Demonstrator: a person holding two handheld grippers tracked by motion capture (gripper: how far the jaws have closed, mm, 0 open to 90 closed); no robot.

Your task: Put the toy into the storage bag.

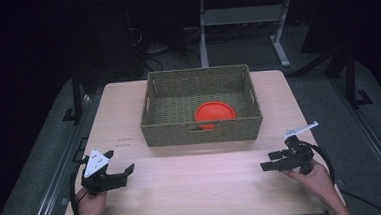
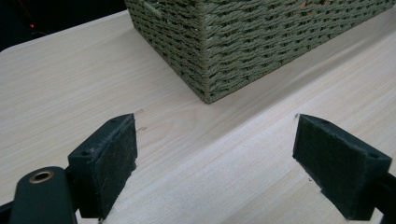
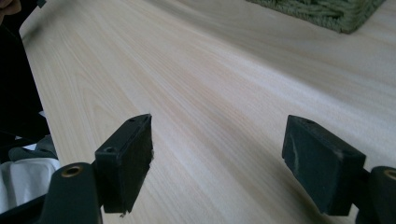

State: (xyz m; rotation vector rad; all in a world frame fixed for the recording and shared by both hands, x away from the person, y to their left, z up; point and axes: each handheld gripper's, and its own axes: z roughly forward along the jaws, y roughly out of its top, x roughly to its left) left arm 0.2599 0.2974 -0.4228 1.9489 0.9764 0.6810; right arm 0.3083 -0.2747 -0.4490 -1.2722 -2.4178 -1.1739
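From above, the wooden table [image 1: 197,172] carries a woven basket [image 1: 202,129] at its far middle, and an orange plate [image 1: 214,112] lies flat inside it, toward the near right part of the basket floor. The left gripper [image 1: 121,168] sits at the near left corner of the table and the right gripper [image 1: 273,161] at the near right, both well apart from the basket and both with jaws spread on nothing. Judging by this layout, the plate is the work at hand, and whichever hand goes for it must clear the near wall of the basket before coming down on the rim.

Along the left gripper [image 2: 215,149], the two black pads stand wide apart over bare wood, with the near left corner of the basket [image 2: 205,60] straight ahead. That corner is the thing to avoid: I would lift first, then travel.

Along the right gripper [image 3: 217,156], the jaws are likewise wide and empty, angled across the table [image 3: 196,84] with only a corner of the basket [image 3: 327,14] at the far right edge. It lies closer to the plate's side, so it seems the better choice. A flat plate offers only its edge, so the pads should probably straddle the rim, tilted, and close gently.
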